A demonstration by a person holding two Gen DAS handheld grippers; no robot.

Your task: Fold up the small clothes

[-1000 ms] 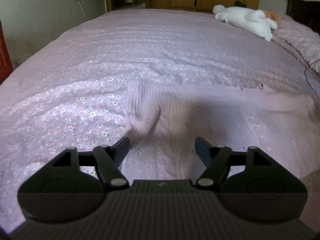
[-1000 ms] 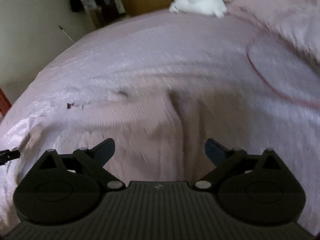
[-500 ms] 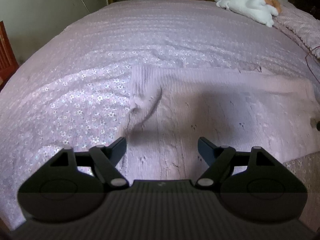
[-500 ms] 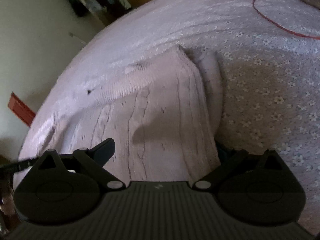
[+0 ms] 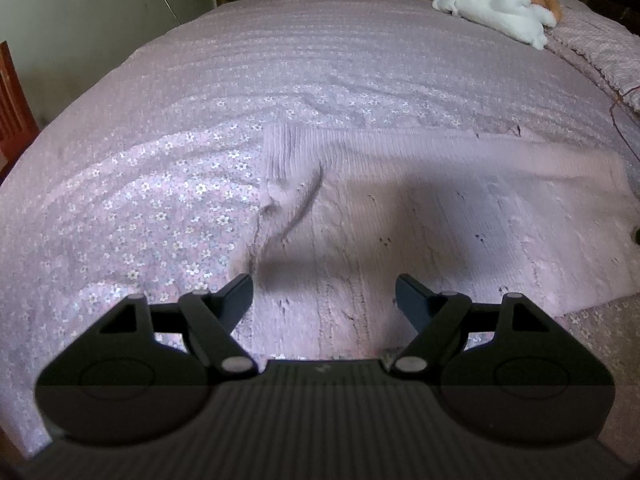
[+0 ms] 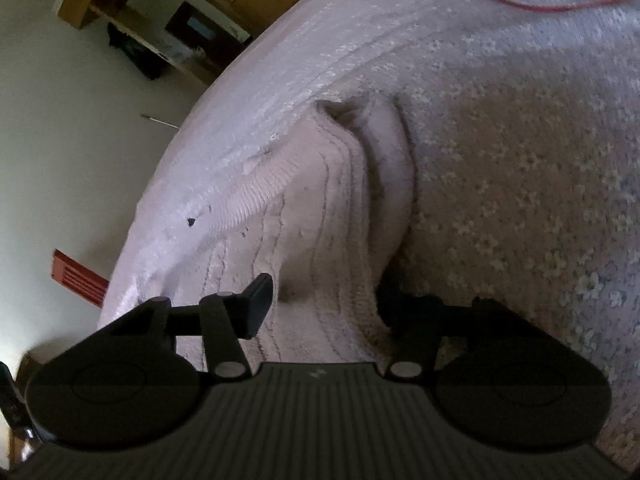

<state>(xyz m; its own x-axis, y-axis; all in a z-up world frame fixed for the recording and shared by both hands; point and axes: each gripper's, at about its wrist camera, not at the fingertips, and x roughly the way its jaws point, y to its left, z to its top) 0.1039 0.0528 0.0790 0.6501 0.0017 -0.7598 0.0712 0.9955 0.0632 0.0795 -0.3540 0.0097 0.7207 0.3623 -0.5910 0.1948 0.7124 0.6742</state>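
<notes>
We see a pale pink knitted garment (image 5: 420,216) lying flat on a bed (image 5: 280,64), spread toward its near edge. The bedspread is mauve, printed with small white flowers, and ridged in shallow waves. The garment is ribbed, with fine dark lines running through the knit and a soft crease near its left side. At the far end of the bed lies a white stuffed toy (image 5: 496,12), well apart from the garment, and a thin red cord (image 6: 540,0) loops over the spread on the right. A red slatted piece of furniture (image 5: 12,112) stands beside the bed, with wooden cabinets against the far wall.

Our left gripper (image 5: 323,298) hangs over the garment's near part, its jaws spread wide and holding nothing, its shadow falling dark on the knit.

Our right gripper (image 6: 326,300) sits at the garment's right edge, where the cloth lies doubled in a thick, rounded fold. One finger rests above the knit; the other is tucked down beside or beneath the edge, largely hidden by the cloth. The jaws stand apart around that edge, not pressed onto it.
</notes>
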